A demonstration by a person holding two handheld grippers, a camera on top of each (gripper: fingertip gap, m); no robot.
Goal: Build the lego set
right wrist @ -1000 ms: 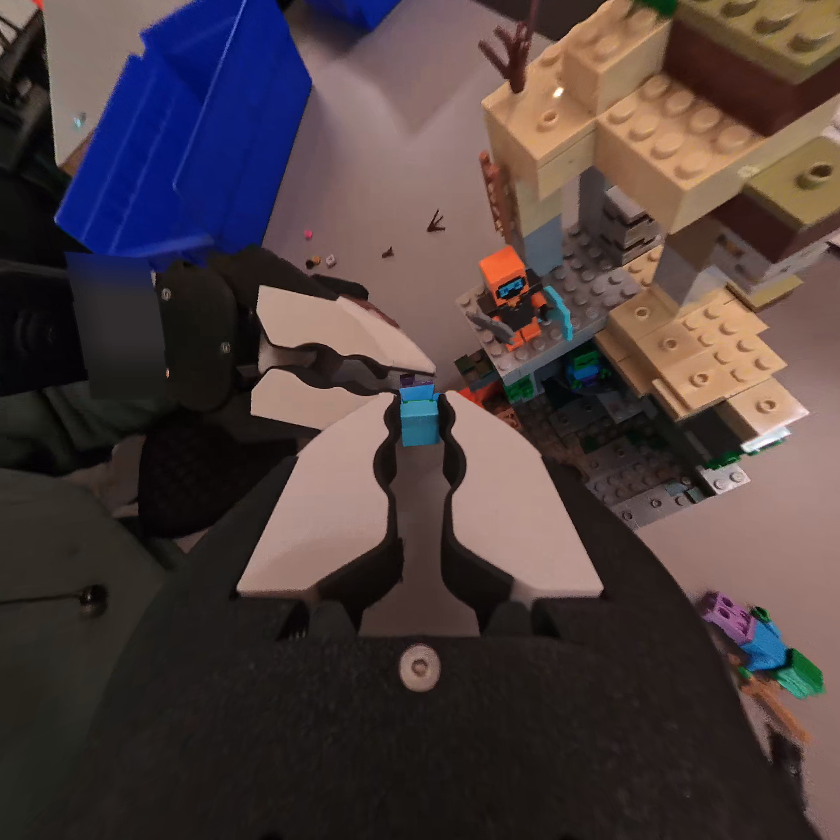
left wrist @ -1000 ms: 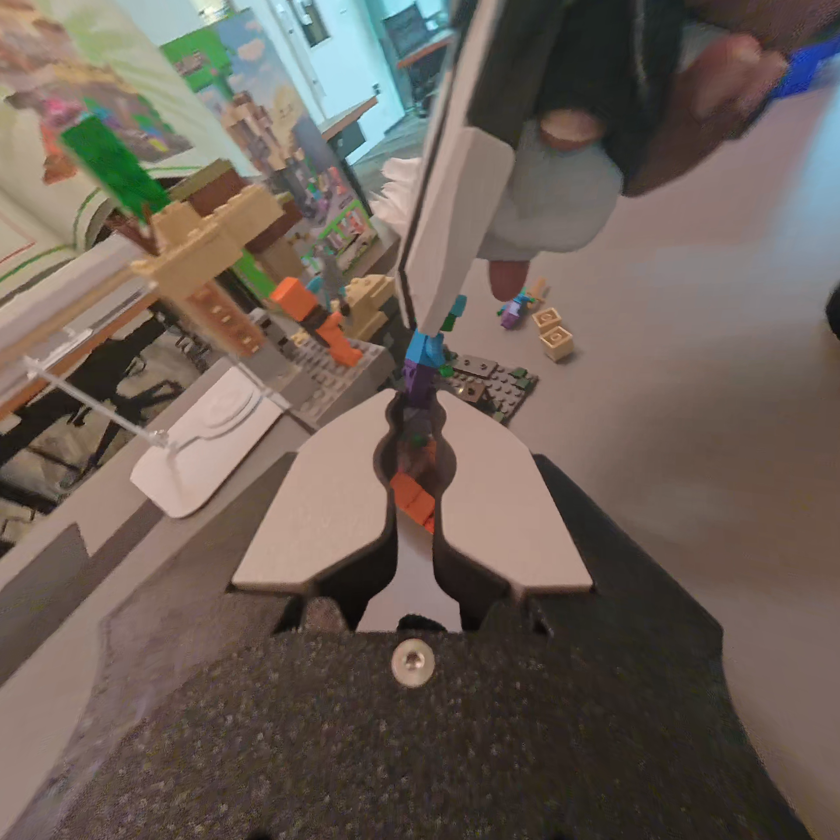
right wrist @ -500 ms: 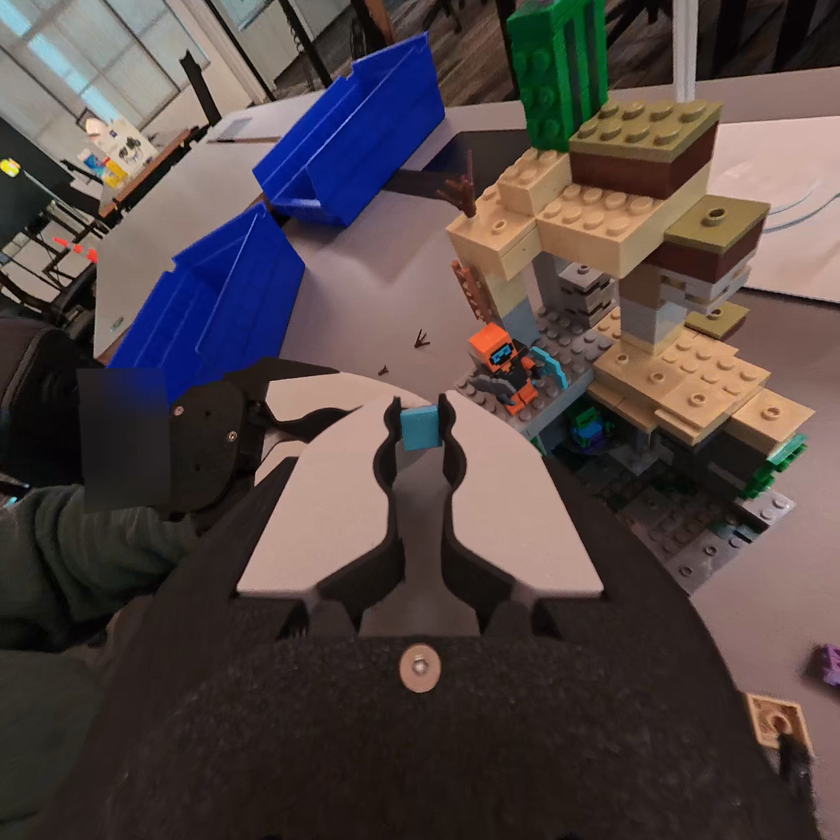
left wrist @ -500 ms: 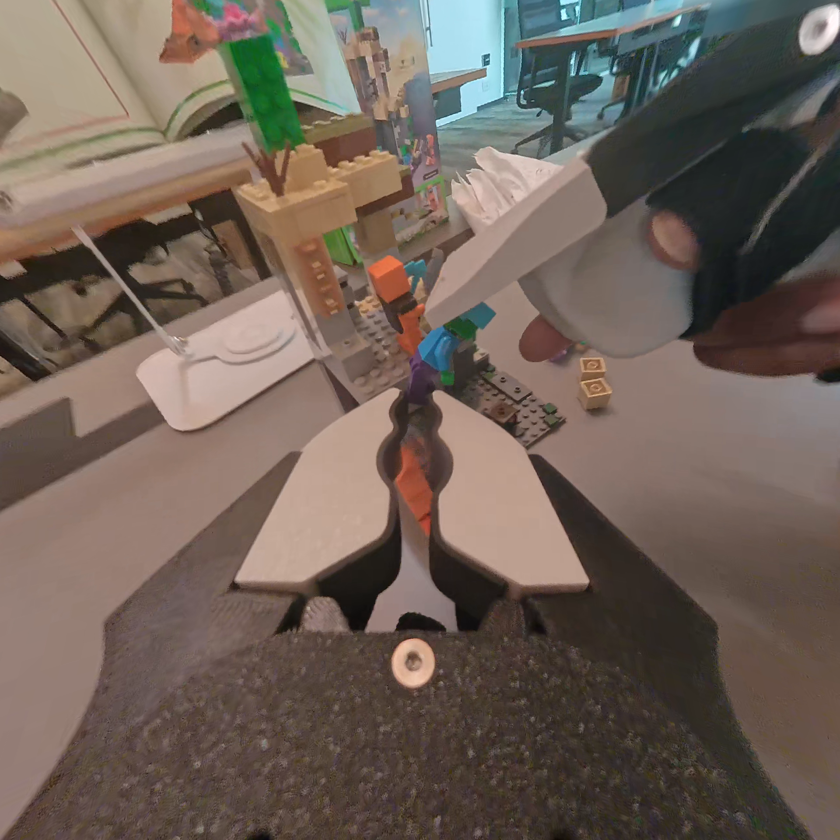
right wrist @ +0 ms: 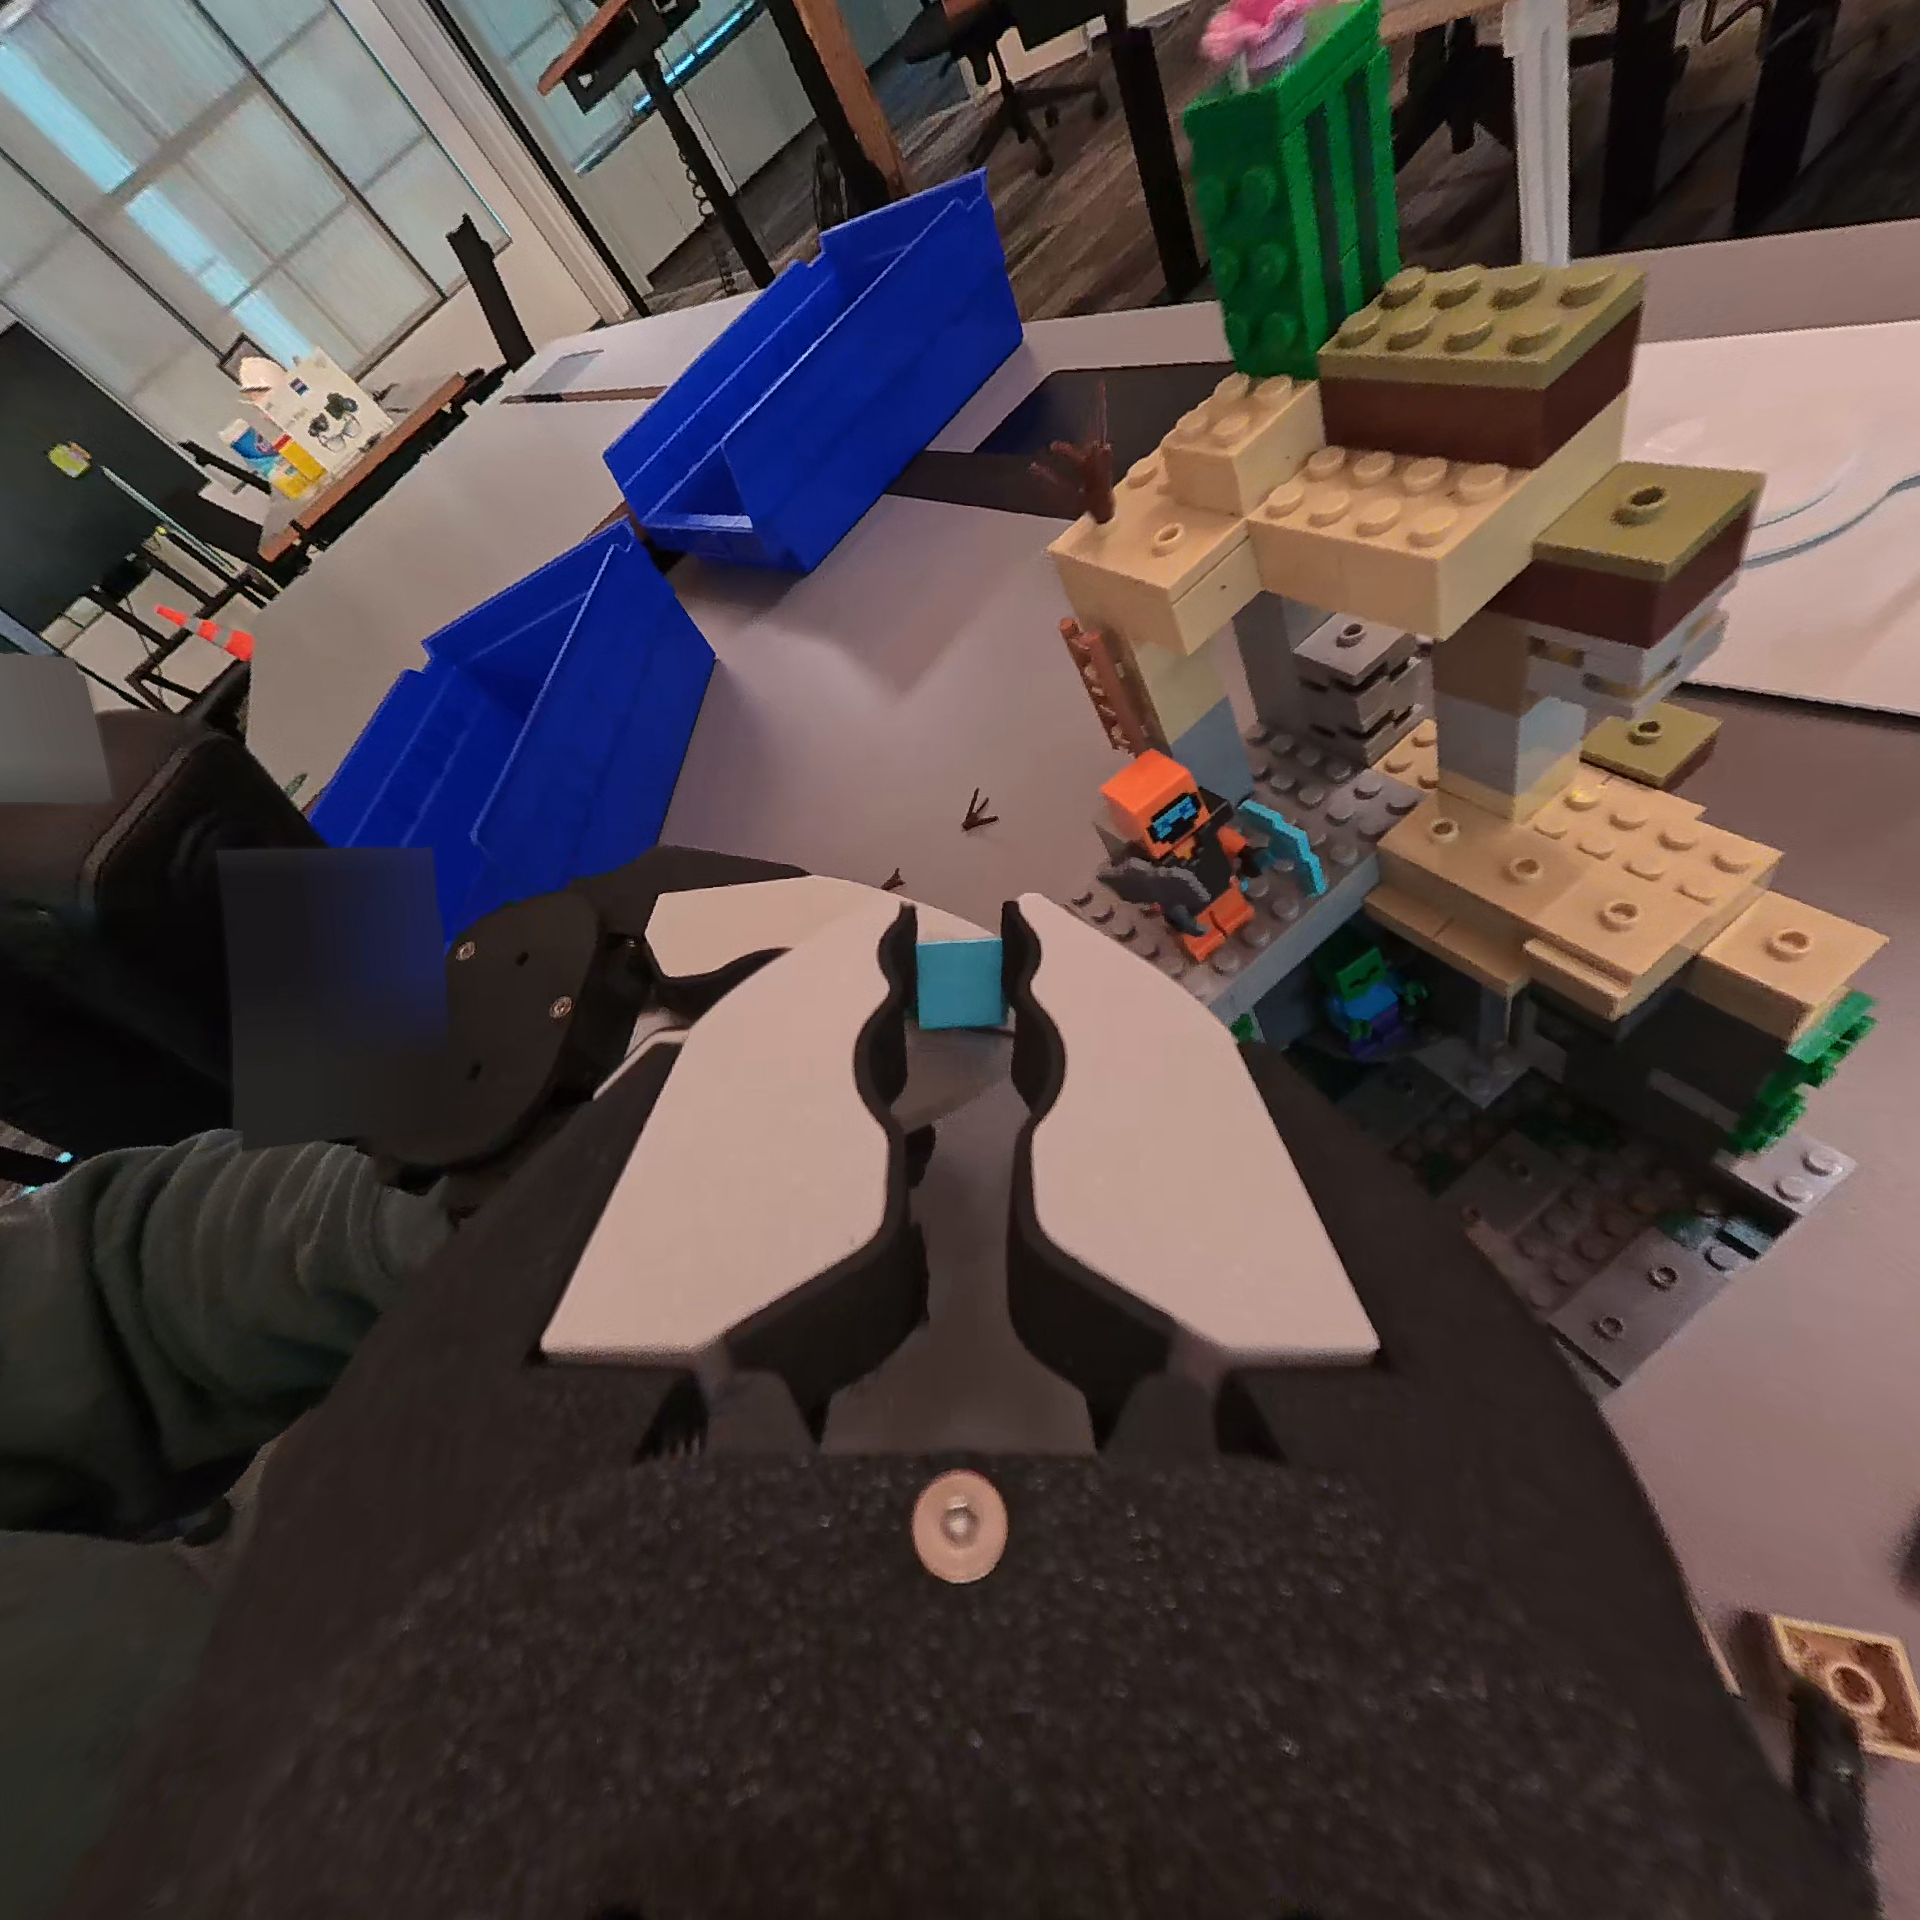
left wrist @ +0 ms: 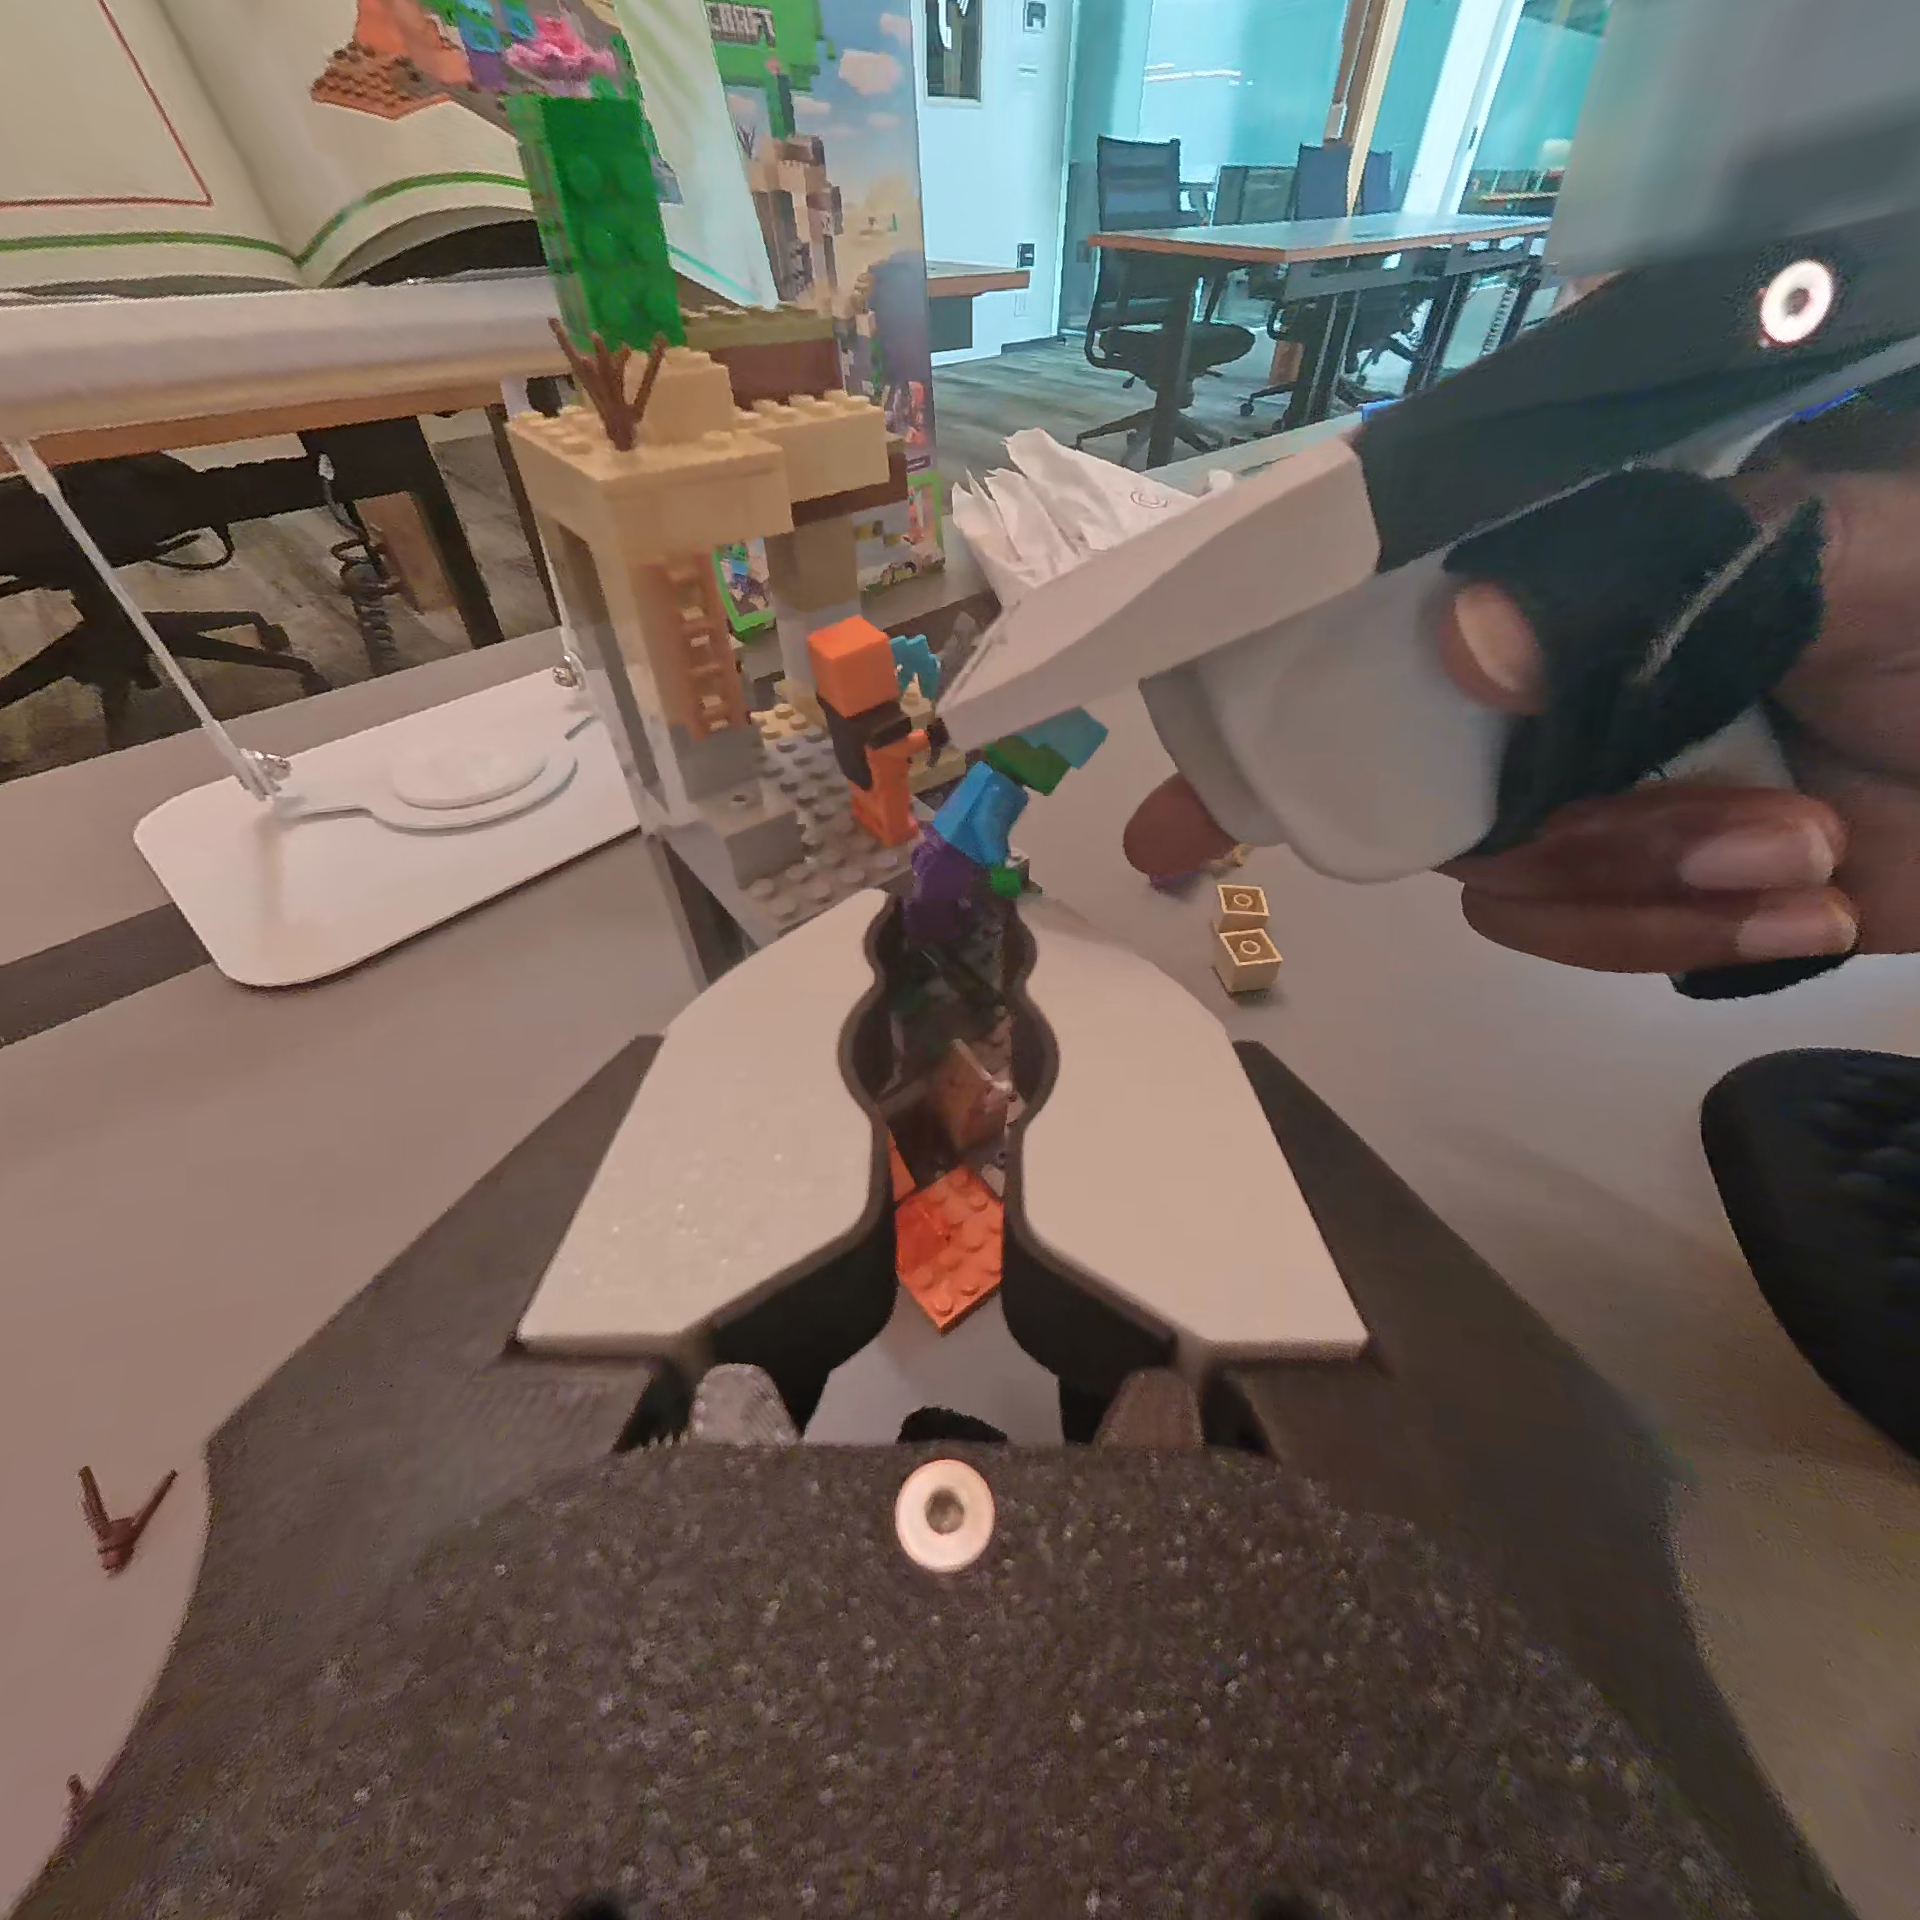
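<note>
Standing on the grey surface (right wrist: 852,665), right of centre in the right wrist view: lego build (right wrist: 1455,644), tan upper platform on pillars, olive-and-brown blocks on top, green cactus column (right wrist: 1294,187) at upper rear, brown ladder on the left pillar. Orange minifigure (right wrist: 1179,847) upright on the grey studded plate at the foot of the build, blue pickaxe in hand. Small green-headed figure under the tan ledge, lower right of it.

Right hand-held gripper (right wrist: 958,971): narrowly parted, clenched on a light blue piece (right wrist: 958,982) at the fingertips. Seen from the left wrist view, this piece belongs to a small figure (left wrist: 982,821) with blue torso, green head and purple legs.

Left hand-held gripper (left wrist: 951,935): nearly closed, tips pinching the purple legs of the same figure. Orange plate and brown pieces visible down through the gap, whether gripped or lying below cannot be told.

Figure held between both hand-held grippers at centre frame in the left wrist view, just in front of the build and near the orange minifigure.

Noted besides: two blue bins (right wrist: 665,613) at upper left of the right wrist view; two tan bricks (left wrist: 1247,935) loose on the surface, right of centre in the left wrist view.
</note>
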